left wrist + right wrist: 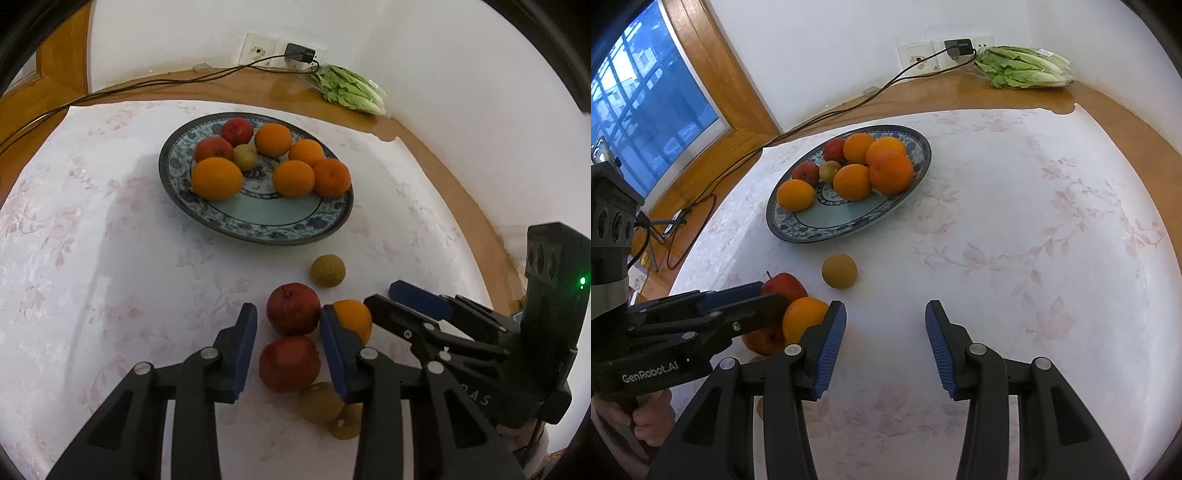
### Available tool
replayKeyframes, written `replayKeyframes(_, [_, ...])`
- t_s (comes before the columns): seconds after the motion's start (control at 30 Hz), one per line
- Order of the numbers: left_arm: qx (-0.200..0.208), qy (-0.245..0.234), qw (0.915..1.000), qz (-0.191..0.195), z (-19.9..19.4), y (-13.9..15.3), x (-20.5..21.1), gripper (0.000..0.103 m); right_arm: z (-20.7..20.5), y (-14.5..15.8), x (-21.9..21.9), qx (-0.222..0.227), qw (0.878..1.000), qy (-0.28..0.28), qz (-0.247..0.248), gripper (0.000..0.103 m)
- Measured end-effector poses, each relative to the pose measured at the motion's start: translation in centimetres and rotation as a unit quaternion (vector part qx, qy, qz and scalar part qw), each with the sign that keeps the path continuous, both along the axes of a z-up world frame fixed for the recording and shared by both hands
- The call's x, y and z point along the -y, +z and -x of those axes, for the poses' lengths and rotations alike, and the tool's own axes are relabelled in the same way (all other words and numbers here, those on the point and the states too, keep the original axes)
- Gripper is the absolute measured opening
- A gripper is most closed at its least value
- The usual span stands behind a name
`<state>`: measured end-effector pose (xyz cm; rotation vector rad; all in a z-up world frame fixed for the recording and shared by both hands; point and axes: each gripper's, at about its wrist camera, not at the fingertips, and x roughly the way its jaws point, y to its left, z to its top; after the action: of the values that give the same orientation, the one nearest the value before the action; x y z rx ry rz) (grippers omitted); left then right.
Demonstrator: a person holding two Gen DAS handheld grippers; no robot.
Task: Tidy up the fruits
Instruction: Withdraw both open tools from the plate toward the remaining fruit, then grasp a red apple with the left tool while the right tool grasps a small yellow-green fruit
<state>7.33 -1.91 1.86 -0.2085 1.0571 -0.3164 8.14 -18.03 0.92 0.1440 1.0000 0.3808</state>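
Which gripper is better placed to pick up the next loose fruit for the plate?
Left. The left gripper already straddles a red apple in the loose cluster, while the right gripper hangs open over bare tablecloth, nothing between its fingers.

Both grippers, the left gripper (pixel 288 347) and the right gripper (pixel 885 343), had black angular linkage arms with silver pivot screws and ribbed blue pads, the left printed "GenRobot.AI" in white, the right's housing showing a green light.
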Motion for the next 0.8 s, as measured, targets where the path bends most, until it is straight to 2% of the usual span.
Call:
replayKeyframes(0.27, [-0.008, 0.013, 0.9998, 0.015, -1.0, -0.4, -0.2, 0.037, 0.1, 0.0, 0.3, 0.001, 1.000, -0.006, -0.002, 0.046])
replayKeyframes(0.3, [-0.012, 0.012, 0.9998, 0.014, -1.0, -0.5, -0.1, 0.031, 0.1, 0.0, 0.4, 0.001, 1.000, -0.006, -0.003, 0.046])
replayKeyframes(0.33, [-0.015, 0.010, 0.9997, 0.015, -1.0, -0.6, 0.0, 0.032, 0.1, 0.0, 0.4, 0.001, 1.000, -0.006, -0.003, 0.046])
replayKeyframes(0.5, [-0.011, 0.014, 0.9998, 0.007, -0.9, -0.3, -0.2, 0.031, 0.1, 0.4, 0.7, 0.007, 1.000, -0.010, -0.002, 0.046])
replayKeyframes(0.8, [0.012, 0.057, 0.9980, -0.022, -0.7, 0.8, -2.5, 0.032, -0.5, 1.1, -0.5, 0.016, 1.000, 0.008, 0.002, 0.046])
